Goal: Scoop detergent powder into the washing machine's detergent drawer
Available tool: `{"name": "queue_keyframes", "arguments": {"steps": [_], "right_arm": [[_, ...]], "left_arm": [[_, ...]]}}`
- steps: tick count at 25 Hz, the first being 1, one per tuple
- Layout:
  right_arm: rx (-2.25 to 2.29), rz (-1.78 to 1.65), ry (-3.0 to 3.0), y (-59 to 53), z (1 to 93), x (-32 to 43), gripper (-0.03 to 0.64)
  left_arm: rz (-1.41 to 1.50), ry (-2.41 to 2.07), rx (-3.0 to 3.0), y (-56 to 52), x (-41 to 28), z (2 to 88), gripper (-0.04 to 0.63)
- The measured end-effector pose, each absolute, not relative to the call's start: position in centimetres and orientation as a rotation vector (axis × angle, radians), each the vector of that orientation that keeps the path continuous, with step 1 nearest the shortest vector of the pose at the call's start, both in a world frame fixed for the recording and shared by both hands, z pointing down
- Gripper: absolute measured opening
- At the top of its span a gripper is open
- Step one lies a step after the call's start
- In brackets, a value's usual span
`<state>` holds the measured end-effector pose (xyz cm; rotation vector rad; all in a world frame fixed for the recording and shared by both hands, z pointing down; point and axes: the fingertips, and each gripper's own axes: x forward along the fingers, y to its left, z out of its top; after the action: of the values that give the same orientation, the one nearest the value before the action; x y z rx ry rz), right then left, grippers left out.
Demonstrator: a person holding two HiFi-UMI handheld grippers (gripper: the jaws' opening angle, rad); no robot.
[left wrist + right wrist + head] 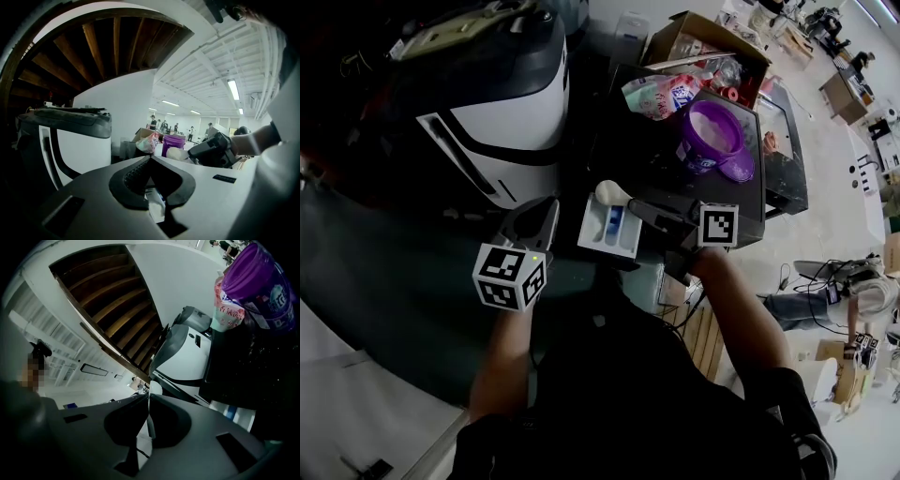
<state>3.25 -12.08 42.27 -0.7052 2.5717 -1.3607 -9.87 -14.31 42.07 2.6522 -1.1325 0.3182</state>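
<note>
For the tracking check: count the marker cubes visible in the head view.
2. One marker cube rides the left claw, left of the detergent drawer; the other rides the right claw, which grips the scoop. None seems hidden.

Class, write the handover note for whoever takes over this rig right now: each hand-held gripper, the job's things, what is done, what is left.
Left hand-held gripper: jaws together, empty, just left of the detergent drawer.
Right hand-held gripper: shut on the scoop handle, bowl over the drawer.
Purple tub: open on the dark top beyond the drawer, lid beside it.
Done: tub opened, scoop at the drawer.
Left: tip the scoop into the drawer. Whether any powder is in there already cannot be told.
</note>
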Motion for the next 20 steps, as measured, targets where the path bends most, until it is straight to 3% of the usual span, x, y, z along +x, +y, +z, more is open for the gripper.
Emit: {"name": "queue_keyframes", "arguments": {"steps": [20], "right_arm": [[-0.926,-1.417,2.530,-12.5,50.4,4.6,0.021]], "left_arm": [[0.383,-1.142,2.537,-14.2,-10.2,50.0,0.008]]}}
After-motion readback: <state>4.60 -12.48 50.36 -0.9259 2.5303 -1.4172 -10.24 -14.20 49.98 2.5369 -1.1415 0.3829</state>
